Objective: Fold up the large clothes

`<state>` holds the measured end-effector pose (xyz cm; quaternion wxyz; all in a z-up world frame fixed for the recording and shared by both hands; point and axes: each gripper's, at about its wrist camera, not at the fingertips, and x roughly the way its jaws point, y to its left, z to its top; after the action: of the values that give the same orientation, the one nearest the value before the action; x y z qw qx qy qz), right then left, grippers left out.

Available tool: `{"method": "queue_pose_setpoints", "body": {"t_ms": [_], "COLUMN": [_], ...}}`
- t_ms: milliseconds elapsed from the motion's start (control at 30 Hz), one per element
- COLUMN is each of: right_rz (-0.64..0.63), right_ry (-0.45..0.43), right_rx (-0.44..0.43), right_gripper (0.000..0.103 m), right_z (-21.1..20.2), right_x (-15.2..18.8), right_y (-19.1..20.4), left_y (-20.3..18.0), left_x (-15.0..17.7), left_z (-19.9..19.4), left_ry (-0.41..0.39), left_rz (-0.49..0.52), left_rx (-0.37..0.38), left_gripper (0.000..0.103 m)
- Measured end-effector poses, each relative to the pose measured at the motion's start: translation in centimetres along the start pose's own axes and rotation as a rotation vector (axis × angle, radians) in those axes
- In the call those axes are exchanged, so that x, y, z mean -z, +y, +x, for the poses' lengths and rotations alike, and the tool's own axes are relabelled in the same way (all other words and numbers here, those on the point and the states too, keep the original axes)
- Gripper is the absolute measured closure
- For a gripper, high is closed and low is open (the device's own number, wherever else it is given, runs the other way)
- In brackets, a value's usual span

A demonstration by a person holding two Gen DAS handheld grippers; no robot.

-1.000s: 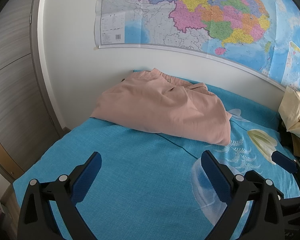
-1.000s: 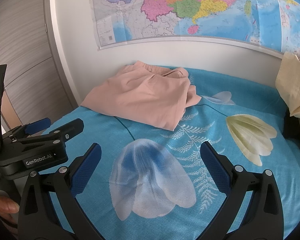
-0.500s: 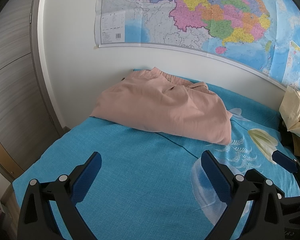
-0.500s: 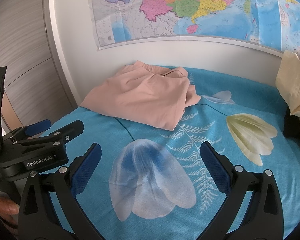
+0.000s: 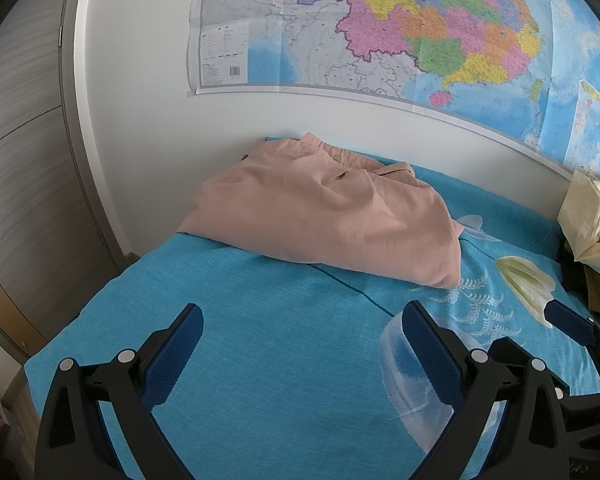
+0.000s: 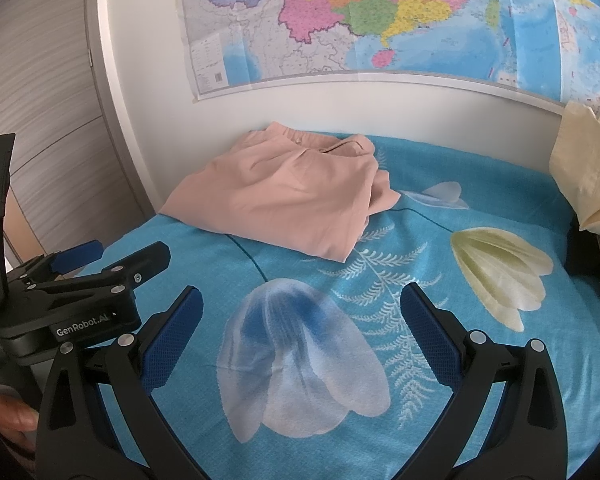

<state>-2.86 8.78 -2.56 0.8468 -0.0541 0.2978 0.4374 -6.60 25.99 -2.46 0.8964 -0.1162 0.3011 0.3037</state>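
Both grippers empty and spread, hanging back from a pink garment that looks already folded.

The left gripper [image 5: 302, 340] and the right gripper [image 6: 300, 320] each hover with blue pads wide apart and nothing between them, on the near side of the pink garment [image 5: 328, 216], well apart from it, over the blue flowered bedspread [image 5: 260, 320]. The garment lies in a compact, layered bundle with its waistband on the far side, touching the white wall [image 5: 140, 120] under the map [image 5: 380, 32]. A cream cloth heap [image 6: 584, 168] sits well to the garment's right. By my reading, this piece is finished, so the step in hand is the pause between items. The next move probably calls for reaching right toward that heap and pinching an edge to spread it flat.
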Motion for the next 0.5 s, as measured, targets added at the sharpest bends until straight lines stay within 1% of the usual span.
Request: {"method": "queue_pose_setpoints", "body": {"t_ms": [100,367,500], "right_rz": [0.003,0.006,0.004], "right_ry": [-0.003,-0.005,-0.009], "right_rx": [0.001,0.007,0.009], "right_gripper": [0.005,0.005,0.005], "right_z": [-0.02,-0.18,-0.42], "right_x": [0.00,0.03,0.11], "right_y": [0.04,-0.11,-0.14], "left_y": [0.02,-0.39,-0.60], "left_x": [0.10,0.46,0.52], "left_z": [0.06,0.25,0.09], "left_ry": [-0.001,0.013,0.013], "left_rz": [-0.009,-0.007,-0.008], "left_rx": [0.019,0.023,-0.002], "left_gripper": [0.006,0.006,0.006]}}
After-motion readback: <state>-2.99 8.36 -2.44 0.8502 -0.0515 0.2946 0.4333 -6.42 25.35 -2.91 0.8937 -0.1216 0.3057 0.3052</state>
